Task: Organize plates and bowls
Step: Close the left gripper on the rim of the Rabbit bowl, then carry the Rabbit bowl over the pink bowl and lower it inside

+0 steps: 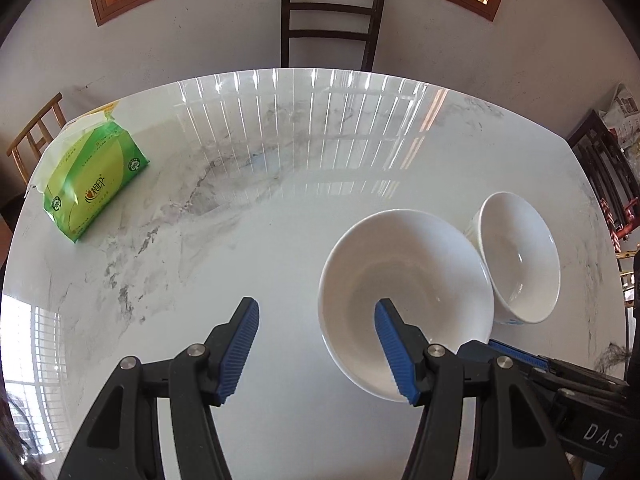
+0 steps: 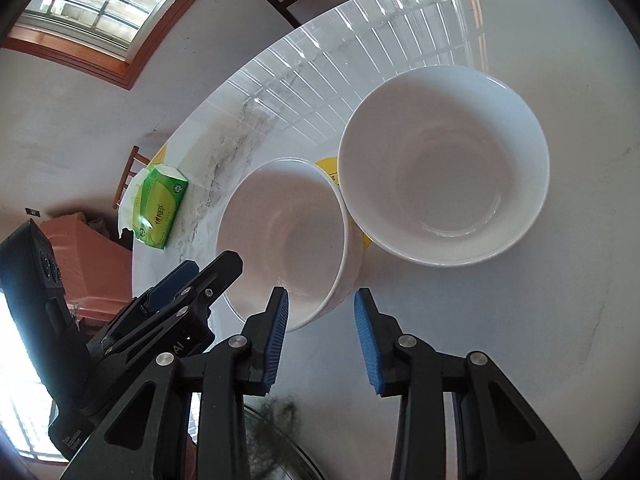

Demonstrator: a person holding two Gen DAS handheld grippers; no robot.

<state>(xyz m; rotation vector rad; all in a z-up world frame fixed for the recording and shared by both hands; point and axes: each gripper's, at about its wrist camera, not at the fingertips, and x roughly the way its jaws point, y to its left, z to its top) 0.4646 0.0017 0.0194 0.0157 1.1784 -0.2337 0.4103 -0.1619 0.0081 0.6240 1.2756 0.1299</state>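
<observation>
Two white bowls stand side by side on the marble table. In the left wrist view the near bowl is wide and shallow, and a second bowl stands behind it on the right. My left gripper is open, its right finger over the near bowl's rim. In the right wrist view my right gripper is open, straddling the rim of the left bowl; the other bowl stands beyond. The left gripper shows at the left.
A green tissue pack lies at the table's far left; it also shows in the right wrist view. A dark chair stands behind the table. Something yellow lies between the bowls.
</observation>
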